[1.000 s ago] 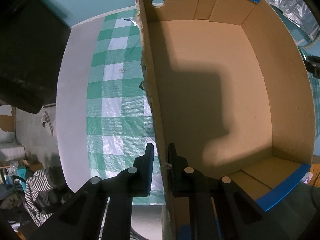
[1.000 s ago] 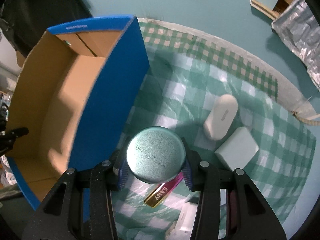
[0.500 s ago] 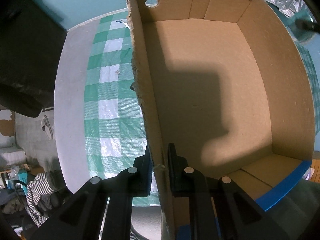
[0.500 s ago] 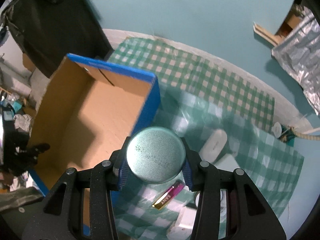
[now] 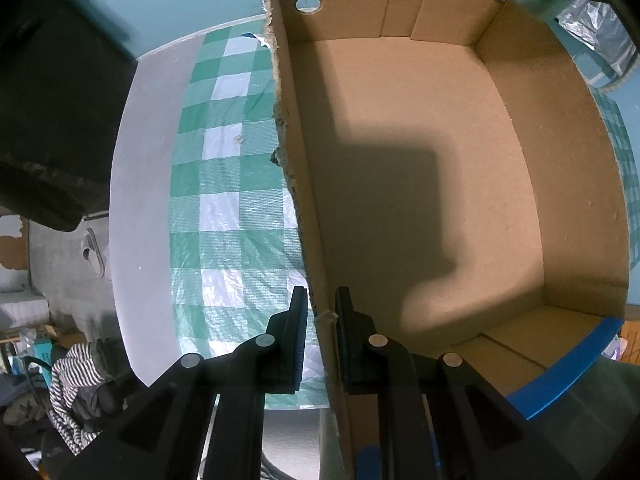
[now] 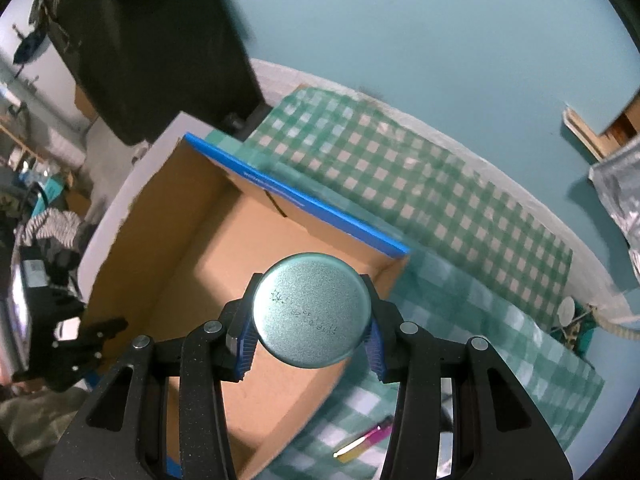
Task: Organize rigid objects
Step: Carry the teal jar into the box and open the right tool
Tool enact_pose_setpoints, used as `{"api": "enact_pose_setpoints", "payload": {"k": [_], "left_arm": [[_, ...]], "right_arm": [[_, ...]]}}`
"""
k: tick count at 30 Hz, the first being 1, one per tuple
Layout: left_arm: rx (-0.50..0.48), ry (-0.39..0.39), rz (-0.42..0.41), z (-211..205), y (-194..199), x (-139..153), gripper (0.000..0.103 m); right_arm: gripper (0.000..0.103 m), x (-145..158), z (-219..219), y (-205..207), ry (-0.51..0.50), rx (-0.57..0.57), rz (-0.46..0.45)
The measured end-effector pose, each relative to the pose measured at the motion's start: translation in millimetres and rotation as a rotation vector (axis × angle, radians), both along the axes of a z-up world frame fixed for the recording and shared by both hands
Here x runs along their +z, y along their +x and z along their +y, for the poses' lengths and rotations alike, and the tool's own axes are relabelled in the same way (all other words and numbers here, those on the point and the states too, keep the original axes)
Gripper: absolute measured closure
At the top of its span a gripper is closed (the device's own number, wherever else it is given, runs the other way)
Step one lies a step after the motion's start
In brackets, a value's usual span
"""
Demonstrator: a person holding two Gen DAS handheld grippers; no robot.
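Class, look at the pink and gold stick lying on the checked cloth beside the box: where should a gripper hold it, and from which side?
Grip the stick at its middle, across its narrow width, coming from above: it lies flat on the cloth, so only its long sides offer the fingers room.

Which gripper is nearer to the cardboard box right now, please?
Left. The left gripper is clamped on the box side wall, touching it. The right gripper holds a round tin above the box opening, not touching the cardboard.
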State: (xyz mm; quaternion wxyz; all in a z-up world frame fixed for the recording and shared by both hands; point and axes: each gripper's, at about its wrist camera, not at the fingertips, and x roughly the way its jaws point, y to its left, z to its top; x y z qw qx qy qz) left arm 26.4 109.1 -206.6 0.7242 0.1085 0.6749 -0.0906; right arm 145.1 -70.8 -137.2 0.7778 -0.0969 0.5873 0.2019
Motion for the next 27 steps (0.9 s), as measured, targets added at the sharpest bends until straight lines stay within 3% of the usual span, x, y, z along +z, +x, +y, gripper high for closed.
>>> {"api": "enact_pose_setpoints", "payload": {"k": [12, 23, 27], "left_arm": [[0.006, -0.004, 0.000, 1.0, -1.0, -3.1, 0.089], [0.002, 0.001, -0.002, -0.5, -0.7, -1.1, 0.089], [0.004, 0.003, -0.002, -0.9, -0.7, -1.4, 0.089]], "right_arm": [[0.058, -57.1, 14.3, 16.7, -0.058, 0.005, 0.100], [0.058, -58.0, 22.9, 20.2, -0.080, 0.005, 0.070], [0.052, -51.2, 20.2, 22.0, -0.065, -0.009, 0.056]]}}
